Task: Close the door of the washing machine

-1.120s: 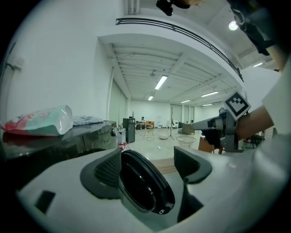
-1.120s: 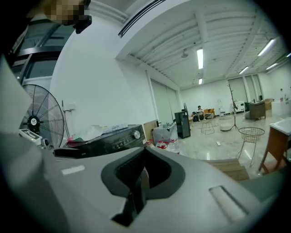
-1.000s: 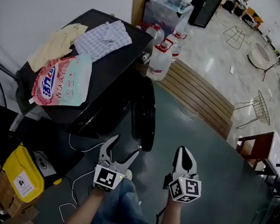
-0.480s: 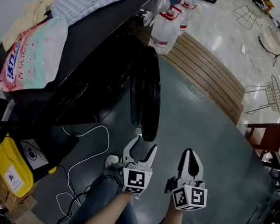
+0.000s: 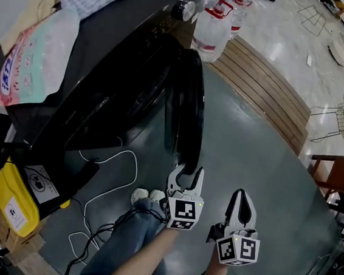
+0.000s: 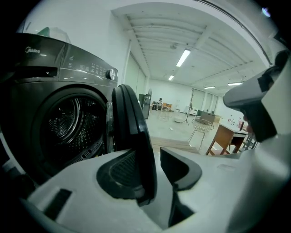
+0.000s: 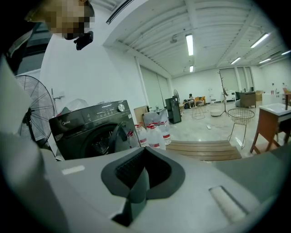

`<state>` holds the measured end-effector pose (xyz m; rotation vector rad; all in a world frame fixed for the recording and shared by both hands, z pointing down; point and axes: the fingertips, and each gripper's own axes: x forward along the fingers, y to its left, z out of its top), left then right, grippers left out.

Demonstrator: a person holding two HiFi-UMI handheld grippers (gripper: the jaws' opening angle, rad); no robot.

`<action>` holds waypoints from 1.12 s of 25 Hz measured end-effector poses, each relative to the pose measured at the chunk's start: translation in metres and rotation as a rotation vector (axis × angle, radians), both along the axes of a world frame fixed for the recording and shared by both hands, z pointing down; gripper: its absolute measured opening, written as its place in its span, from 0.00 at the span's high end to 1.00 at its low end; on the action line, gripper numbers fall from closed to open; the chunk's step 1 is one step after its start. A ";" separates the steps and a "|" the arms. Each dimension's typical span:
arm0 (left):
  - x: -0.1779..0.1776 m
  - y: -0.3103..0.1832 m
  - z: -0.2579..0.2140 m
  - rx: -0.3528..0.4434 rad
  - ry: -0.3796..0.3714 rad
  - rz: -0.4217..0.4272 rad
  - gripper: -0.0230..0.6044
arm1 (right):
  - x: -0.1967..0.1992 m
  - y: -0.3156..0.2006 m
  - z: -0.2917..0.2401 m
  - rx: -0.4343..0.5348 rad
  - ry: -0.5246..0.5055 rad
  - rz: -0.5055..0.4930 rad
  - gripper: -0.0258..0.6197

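Left gripper (image 6: 157,169): jaws partly apart and have just been closing. The lower rim of the black round door (image 6: 132,127) stands edge-on between them. It lies against the left pad, with a clear gap to the right pad. Left of the jaws is the dark grey front-loading washing machine (image 6: 68,73), its perforated steel drum (image 6: 68,123) exposed. Beyond the right jaw, well apart: a wire-frame stand (image 6: 200,129) and a brown wooden table (image 6: 223,139).
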<state>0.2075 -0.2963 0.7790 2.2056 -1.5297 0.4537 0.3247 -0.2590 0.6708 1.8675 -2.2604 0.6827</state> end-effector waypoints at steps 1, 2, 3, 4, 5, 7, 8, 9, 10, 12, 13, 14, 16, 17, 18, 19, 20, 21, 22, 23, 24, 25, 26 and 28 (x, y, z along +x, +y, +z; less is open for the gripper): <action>-0.001 -0.003 0.001 -0.002 0.000 -0.005 0.73 | -0.002 -0.003 0.001 0.001 -0.002 -0.005 0.95; -0.001 -0.005 0.002 -0.004 -0.002 -0.009 0.75 | -0.004 -0.005 0.001 0.001 -0.004 -0.011 0.95; -0.002 -0.006 0.002 -0.003 -0.005 -0.010 0.75 | -0.006 -0.008 0.002 0.000 -0.006 -0.018 0.95; -0.002 -0.006 0.001 -0.001 -0.011 -0.005 0.75 | -0.008 -0.010 0.002 -0.003 -0.008 -0.023 0.95; -0.001 -0.006 0.001 0.002 -0.016 0.005 0.76 | -0.009 -0.012 0.002 -0.005 -0.010 -0.029 0.95; 0.001 -0.005 0.000 -0.002 -0.017 0.028 0.75 | -0.014 -0.016 0.001 -0.008 -0.016 -0.041 0.95; 0.001 -0.005 0.001 -0.010 -0.015 0.037 0.75 | -0.016 -0.017 0.001 -0.008 -0.019 -0.047 0.95; 0.000 -0.004 0.001 -0.019 -0.014 0.043 0.75 | -0.019 -0.019 0.000 -0.010 -0.022 -0.055 0.95; -0.002 -0.003 0.002 -0.027 -0.013 0.049 0.75 | -0.023 -0.021 0.000 -0.012 -0.024 -0.063 0.95; -0.009 -0.001 0.003 -0.039 -0.015 0.059 0.76 | -0.032 -0.024 0.001 -0.019 -0.030 -0.078 0.95; -0.014 0.000 0.003 -0.044 -0.018 0.062 0.76 | -0.037 -0.026 0.001 -0.022 -0.032 -0.086 0.95; -0.020 0.001 0.003 -0.048 -0.022 0.063 0.76 | -0.042 -0.028 0.001 -0.024 -0.033 -0.097 0.95; -0.034 0.003 0.003 -0.056 -0.035 0.063 0.77 | -0.054 -0.032 -0.001 -0.026 -0.036 -0.121 0.95; -0.043 0.005 0.003 -0.059 -0.042 0.060 0.78 | -0.061 -0.033 -0.001 -0.026 -0.038 -0.133 0.95; -0.052 0.006 0.003 -0.062 -0.048 0.055 0.78 | -0.068 -0.035 -0.002 -0.027 -0.041 -0.145 0.95; -0.062 0.007 0.003 -0.064 -0.055 0.046 0.79 | -0.075 -0.037 -0.002 -0.027 -0.043 -0.158 0.95; -0.073 0.008 0.004 -0.066 -0.064 0.036 0.80 | -0.082 -0.040 -0.001 -0.028 -0.045 -0.170 0.95; -0.084 0.008 0.004 -0.066 -0.074 0.026 0.81 | -0.089 -0.042 -0.001 -0.028 -0.047 -0.183 0.95; -0.096 0.008 0.004 -0.067 -0.083 0.015 0.82 | -0.096 -0.044 0.000 -0.029 -0.049 -0.194 0.95; -0.107 0.009 0.004 -0.067 -0.091 0.002 0.83 | -0.103 -0.045 0.000 -0.030 -0.050 -0.205 0.95; -0.119 0.008 0.004 -0.068 -0.098 -0.012 0.83 | -0.110 -0.047 0.001 -0.031 -0.052 -0.217 0.95; -0.131 0.008 0.005 -0.070 -0.103 -0.028 0.84 | -0.117 -0.049 0.001 -0.032 -0.054 -0.230 0.95; -0.143 0.007 0.005 -0.071 -0.109 -0.044 0.85 | -0.124 -0.050 0.001 -0.033 -0.056 -0.243 0.95; -0.167 0.003 0.005 -0.068 -0.124 -0.069 0.86 | -0.137 -0.052 0.003 -0.037 -0.057 -0.268 0.95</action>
